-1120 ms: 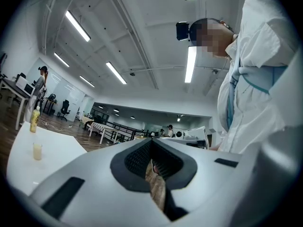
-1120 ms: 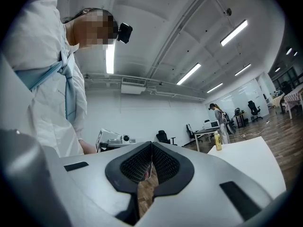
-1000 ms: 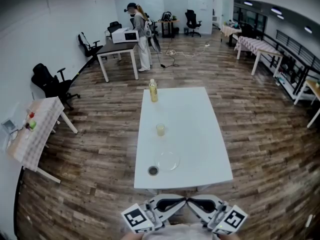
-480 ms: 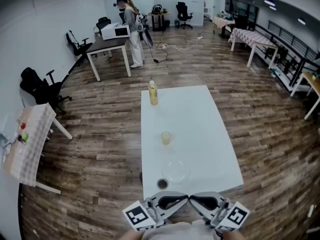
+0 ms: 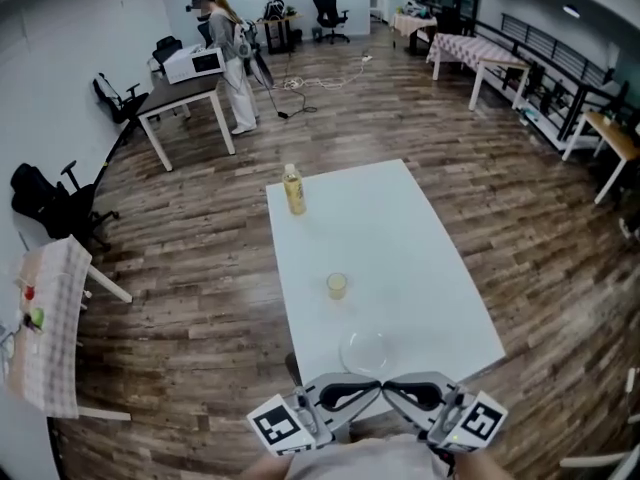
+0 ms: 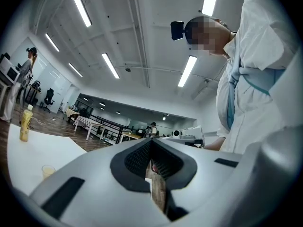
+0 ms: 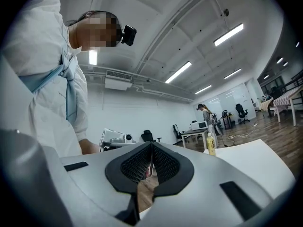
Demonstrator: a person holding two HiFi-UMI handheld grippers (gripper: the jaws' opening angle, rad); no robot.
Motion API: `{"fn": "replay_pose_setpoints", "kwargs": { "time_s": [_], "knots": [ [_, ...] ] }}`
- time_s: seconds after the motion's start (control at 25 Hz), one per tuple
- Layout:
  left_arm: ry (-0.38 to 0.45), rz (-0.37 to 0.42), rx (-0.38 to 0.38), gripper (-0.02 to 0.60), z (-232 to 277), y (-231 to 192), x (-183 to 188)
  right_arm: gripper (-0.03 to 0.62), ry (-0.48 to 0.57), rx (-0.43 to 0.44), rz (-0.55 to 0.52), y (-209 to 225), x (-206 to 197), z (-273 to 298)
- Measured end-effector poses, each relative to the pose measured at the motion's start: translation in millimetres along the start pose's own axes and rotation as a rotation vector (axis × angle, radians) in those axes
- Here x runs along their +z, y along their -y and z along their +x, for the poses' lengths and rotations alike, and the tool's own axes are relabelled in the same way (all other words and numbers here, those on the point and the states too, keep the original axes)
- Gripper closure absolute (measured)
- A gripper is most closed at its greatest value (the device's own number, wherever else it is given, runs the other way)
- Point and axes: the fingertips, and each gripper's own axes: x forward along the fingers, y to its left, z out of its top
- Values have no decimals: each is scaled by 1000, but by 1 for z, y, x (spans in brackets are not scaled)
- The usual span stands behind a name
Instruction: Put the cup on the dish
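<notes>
Cup (image 5: 337, 286) sits nearer; left gripper (image 5: 366, 392), right gripper (image 5: 398, 392) closed, empty.

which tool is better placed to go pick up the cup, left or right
Left, marginally. The left tool and right tool are both shut, empty and side by side, but the cup stands left of the dish, on the left tool's side; the right would likely cross over the dish.

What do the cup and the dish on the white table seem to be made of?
The cup looks like clear plastic or glass: a yellowish content shows through its wall. The dish looks like clear, glossy glass or plastic: the white table shows through it.
</notes>
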Motion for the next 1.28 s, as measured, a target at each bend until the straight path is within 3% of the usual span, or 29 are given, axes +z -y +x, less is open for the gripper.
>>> {"fn": "replay_pose_setpoints", "kwargs": {
  "time_s": [0.2, 0.52, 1.28],
  "knots": [
    [-11, -5, -66, 581, -6, -15, 1, 562, -15, -54, -30, 6, -4, 14],
    [-9, -70, -115, 581, -4, -26, -7, 562, -19, -86, 39, 17, -13, 17],
    [-23, -4, -55, 573, -1, -82, -22, 560, -47, -102, 53, 58, -35, 36]
  ]
}}
